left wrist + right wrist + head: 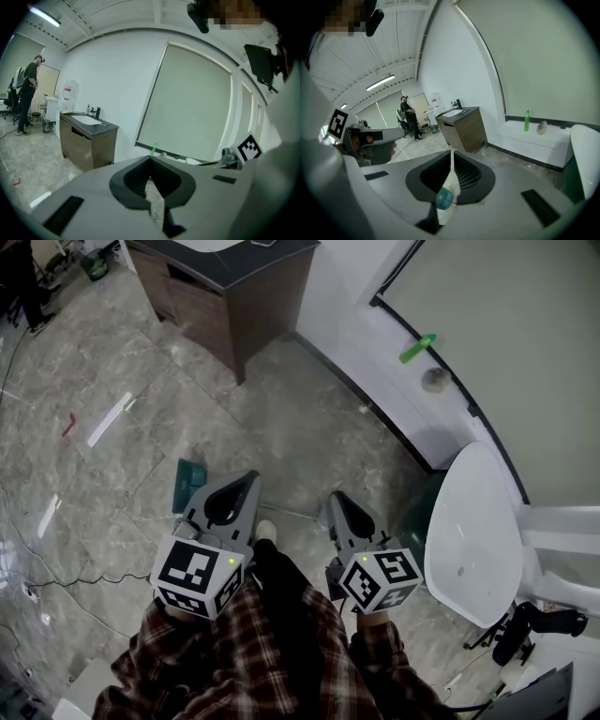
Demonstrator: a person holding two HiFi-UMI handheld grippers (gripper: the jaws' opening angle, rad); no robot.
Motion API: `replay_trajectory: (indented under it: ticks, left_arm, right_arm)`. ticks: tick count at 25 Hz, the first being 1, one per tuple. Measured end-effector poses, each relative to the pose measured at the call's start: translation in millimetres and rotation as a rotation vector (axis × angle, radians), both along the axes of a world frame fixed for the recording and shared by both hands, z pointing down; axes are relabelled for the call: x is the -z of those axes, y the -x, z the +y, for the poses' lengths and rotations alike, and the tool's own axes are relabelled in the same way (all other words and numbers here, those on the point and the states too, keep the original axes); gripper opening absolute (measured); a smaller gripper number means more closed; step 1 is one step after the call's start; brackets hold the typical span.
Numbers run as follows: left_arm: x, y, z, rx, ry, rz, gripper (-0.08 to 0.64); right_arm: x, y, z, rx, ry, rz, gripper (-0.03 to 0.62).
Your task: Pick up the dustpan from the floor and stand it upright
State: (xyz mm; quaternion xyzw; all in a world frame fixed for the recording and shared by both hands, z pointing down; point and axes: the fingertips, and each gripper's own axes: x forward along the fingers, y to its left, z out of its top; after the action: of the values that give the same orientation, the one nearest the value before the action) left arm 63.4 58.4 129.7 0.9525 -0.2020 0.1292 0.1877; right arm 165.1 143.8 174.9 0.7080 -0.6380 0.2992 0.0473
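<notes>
A teal dustpan lies flat on the grey marble floor, just left of my left gripper's tip and partly hidden behind it. The right gripper view shows the dustpan through the slot between its jaws, low on the floor. My left gripper hangs above the floor with its jaws meeting at the tip and nothing held. My right gripper is level with it to the right, shut and empty. Neither gripper touches the dustpan.
A wooden cabinet with a dark top stands ahead. A white chair is close on the right, with a dark green bin beside it. A green bottle lies on the window ledge. Cables run across the floor at left. A person stands far off.
</notes>
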Motion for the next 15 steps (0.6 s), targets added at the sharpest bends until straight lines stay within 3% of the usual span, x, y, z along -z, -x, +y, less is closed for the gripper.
replay_trajectory:
  ticks: [2,10,15]
  left_arm:
    - [-6,-2,-6,-0.011,0.007,-0.011,0.001]
    - [-50,-10,-15,-0.051,0.075,-0.061,0.000]
    - [-85,-21,-17,-0.095,0.111,-0.082,0.000]
  right_arm:
    - [-4,-2,-5,-0.014,0.001,-0.015,0.014]
    - [-59,-12,-11,-0.047,0.084,-0.066,0.128]
    - [-110,-32,-4,-0.110,0.168,-0.089,0.140]
